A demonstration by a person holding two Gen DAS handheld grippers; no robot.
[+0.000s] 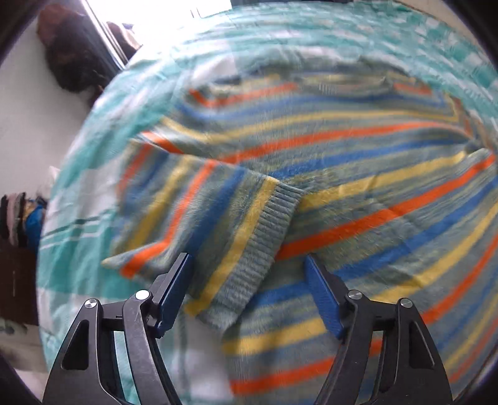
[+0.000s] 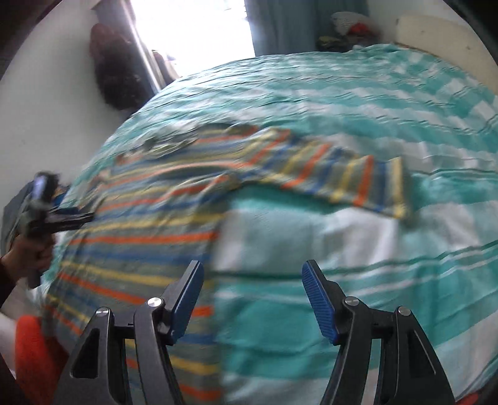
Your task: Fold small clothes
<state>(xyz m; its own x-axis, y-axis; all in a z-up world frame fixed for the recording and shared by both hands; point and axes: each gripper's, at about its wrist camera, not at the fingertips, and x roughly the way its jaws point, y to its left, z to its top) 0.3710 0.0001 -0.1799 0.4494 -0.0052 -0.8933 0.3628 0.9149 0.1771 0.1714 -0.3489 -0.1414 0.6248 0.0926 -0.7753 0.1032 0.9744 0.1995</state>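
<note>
A small striped sweater [image 1: 358, 193] in grey-green, blue, yellow and orange lies flat on the bed. Its left sleeve is folded in over the body, and the ribbed cuff [image 1: 264, 243] lies between my left gripper's open fingers. My left gripper [image 1: 249, 264] is open and holds nothing. In the right wrist view the sweater [image 2: 149, 224] lies at left with its other sleeve [image 2: 351, 177] stretched out to the right. My right gripper [image 2: 252, 274] is open and empty, over the sweater's right edge and the bedspread. The left gripper [image 2: 62, 218] shows at the far left, held in a hand.
The bed has a teal and white striped bedspread [image 2: 373, 102]. A bright window [image 2: 193, 28] and a dark bag [image 2: 112, 71] against the wall are behind it. An orange item [image 2: 34, 352] lies at the near left bed edge. Clothes are piled at the far corner [image 2: 351, 31].
</note>
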